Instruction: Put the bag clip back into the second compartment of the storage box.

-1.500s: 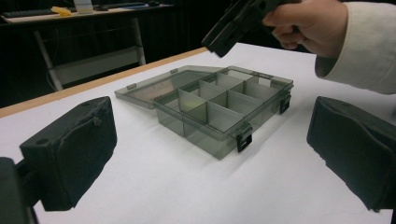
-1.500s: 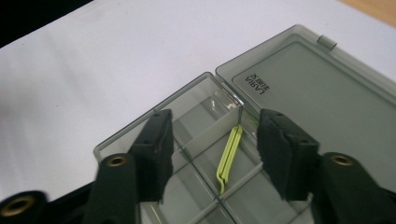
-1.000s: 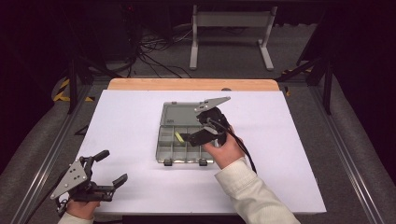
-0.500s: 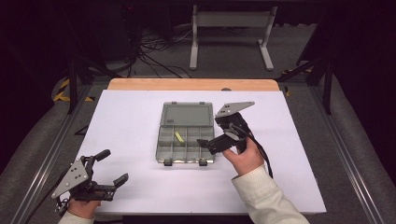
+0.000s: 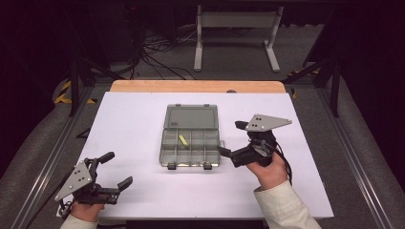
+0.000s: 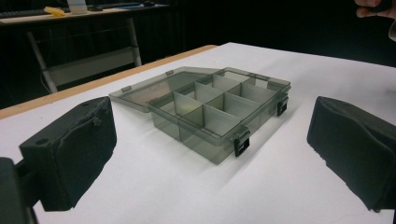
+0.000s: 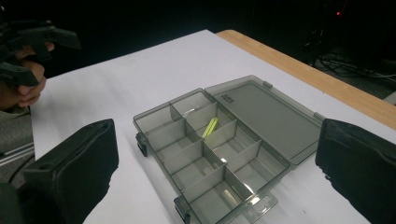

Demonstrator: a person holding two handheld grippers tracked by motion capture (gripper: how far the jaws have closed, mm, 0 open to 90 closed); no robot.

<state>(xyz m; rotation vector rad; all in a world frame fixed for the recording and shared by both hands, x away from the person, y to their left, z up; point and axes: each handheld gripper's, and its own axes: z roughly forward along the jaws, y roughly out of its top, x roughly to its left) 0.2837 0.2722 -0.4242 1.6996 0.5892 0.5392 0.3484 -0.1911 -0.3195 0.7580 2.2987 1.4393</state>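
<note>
A smoky clear compartment box (image 5: 191,148) lies in the middle of the white table (image 5: 133,124), its lid (image 5: 190,117) folded flat toward the far side. One thin yellow-green stick (image 5: 183,140) rests in a middle compartment, and the stick (image 7: 209,127) is clear in the right gripper view. My right gripper (image 5: 229,138) hovers just right of the box. Its jaws have just been opening and stand open with nothing between them. At the front left corner my left gripper (image 5: 119,168) is open and empty, aimed at the box (image 6: 219,107).
The table's far edge is a wooden strip (image 5: 196,86). Beyond it stand a metal frame (image 5: 236,33) and cables (image 5: 157,57) on the floor. Dark rails (image 5: 353,157) run along both sides of the table.
My right gripper has moved rightward from above the box to a spot beside its right edge. The left gripper has stayed put.
</note>
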